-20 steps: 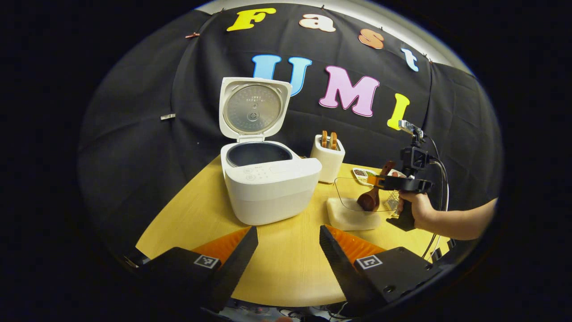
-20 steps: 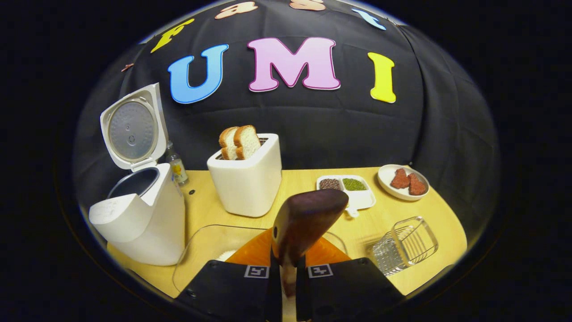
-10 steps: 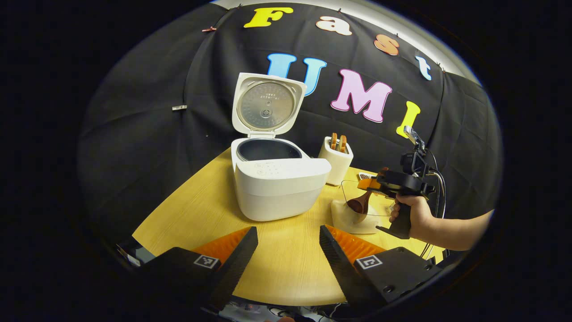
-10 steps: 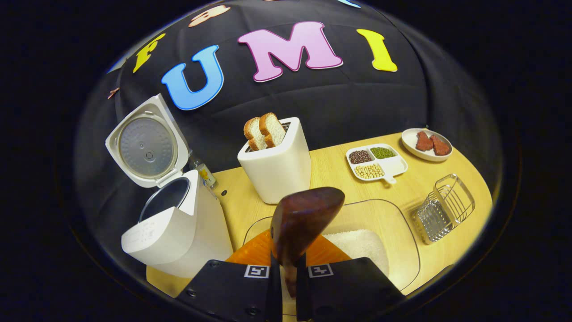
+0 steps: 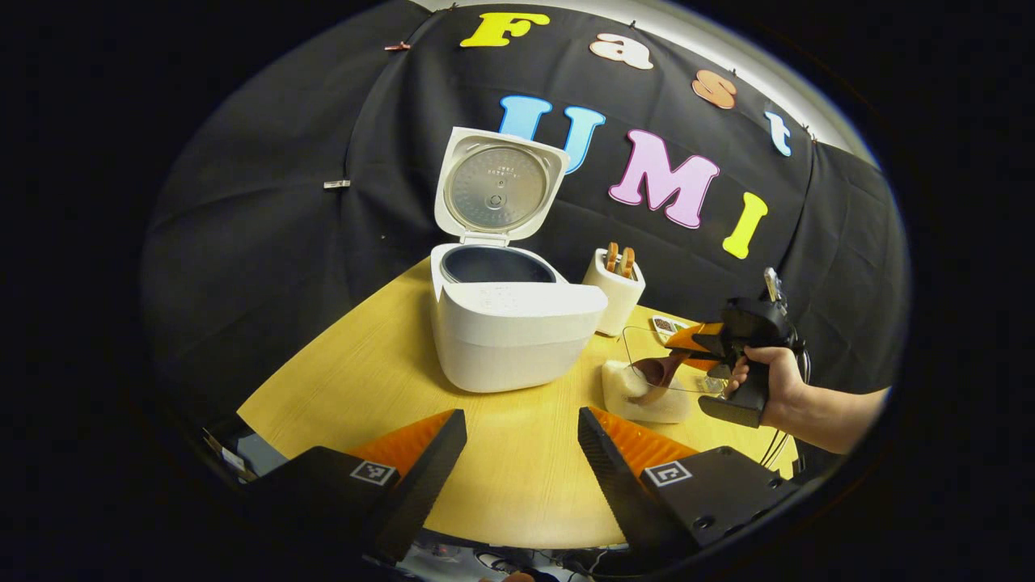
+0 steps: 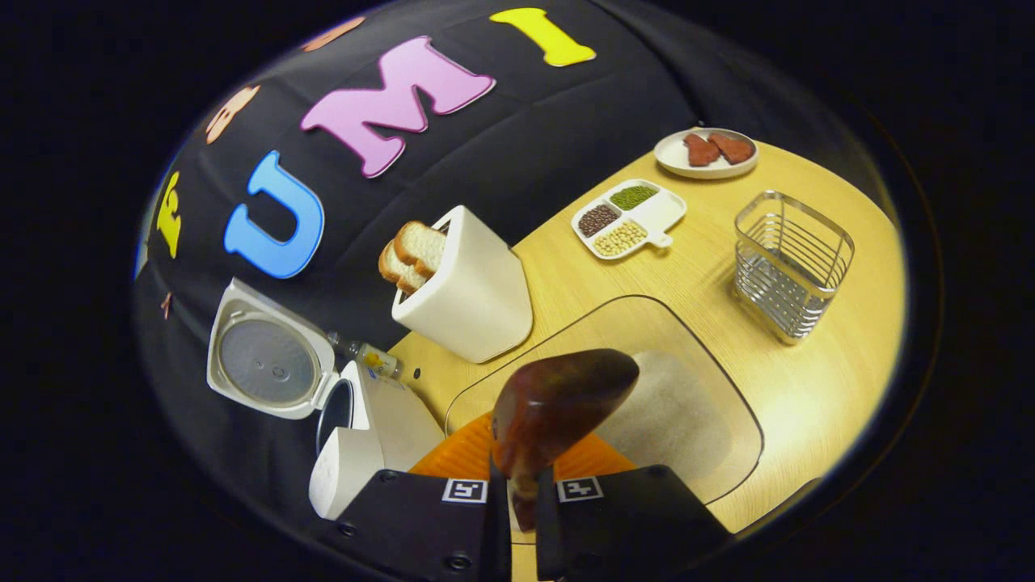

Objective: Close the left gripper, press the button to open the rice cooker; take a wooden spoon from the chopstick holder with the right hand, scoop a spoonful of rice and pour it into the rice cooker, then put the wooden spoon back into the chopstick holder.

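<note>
Rice cooker point(image 5: 509, 323) is already popped open at 12 o'clock. Wooden spoon point(image 6: 558, 404) is pinched by the right gripper point(image 6: 521, 505), tipped into the rice point(image 6: 671, 412) in the clear tub point(image 6: 728, 388). Left gripper point(image 5: 521, 453) is spread, idle. Scooping, pouring, and returning to the chopstick holder point(image 6: 792, 263) at 2 o'clock are left.

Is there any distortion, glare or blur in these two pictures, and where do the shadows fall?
Left gripper view: fisheye bending curves the table edge; the rice cooker is sharp, with a soft shadow at its base. Right gripper view: the scene is tilted and strongly curved; the wooden spoon close to the lens looks slightly soft, the wire basket casts a faint shadow, and no strong glare appears.
</note>
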### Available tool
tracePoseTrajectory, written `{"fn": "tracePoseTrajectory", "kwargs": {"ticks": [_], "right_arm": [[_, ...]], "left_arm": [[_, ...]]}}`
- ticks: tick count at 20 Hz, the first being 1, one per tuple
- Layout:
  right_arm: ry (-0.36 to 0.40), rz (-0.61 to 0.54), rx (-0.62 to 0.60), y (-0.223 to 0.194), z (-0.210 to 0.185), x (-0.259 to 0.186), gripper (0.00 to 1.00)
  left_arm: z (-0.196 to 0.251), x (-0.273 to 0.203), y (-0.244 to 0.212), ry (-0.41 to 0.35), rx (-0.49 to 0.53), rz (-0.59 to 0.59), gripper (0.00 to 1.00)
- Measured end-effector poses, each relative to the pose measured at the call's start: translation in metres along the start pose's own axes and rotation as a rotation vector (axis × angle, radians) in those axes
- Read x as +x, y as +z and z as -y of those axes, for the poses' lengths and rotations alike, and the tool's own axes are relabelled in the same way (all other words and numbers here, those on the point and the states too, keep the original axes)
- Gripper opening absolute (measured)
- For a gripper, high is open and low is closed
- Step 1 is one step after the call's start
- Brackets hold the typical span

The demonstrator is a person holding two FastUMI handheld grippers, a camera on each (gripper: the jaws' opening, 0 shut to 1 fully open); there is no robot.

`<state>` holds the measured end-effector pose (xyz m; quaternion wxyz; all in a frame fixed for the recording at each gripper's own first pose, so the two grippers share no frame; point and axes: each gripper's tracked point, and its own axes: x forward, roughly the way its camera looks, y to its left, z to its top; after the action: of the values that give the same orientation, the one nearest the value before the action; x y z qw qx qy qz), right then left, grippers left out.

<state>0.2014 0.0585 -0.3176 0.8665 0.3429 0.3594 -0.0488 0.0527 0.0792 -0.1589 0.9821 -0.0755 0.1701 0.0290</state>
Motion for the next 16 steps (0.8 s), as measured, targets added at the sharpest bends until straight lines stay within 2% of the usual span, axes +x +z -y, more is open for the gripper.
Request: {"fn": "tracePoseTrajectory", "kwargs": {"ticks": [6,16], "right_arm": [[-0.026,0.066,0.088,0.033,0.024,-0.021,0.17],[0.014,0.117,0.284,0.07,0.009,-0.052,0.16]], "left_arm": [[0.005,-0.002,0.006,-0.02,0.041,0.019,0.96],[0.012,-0.007,0.004,-0.066,0.041,0.031,0.96]]}}
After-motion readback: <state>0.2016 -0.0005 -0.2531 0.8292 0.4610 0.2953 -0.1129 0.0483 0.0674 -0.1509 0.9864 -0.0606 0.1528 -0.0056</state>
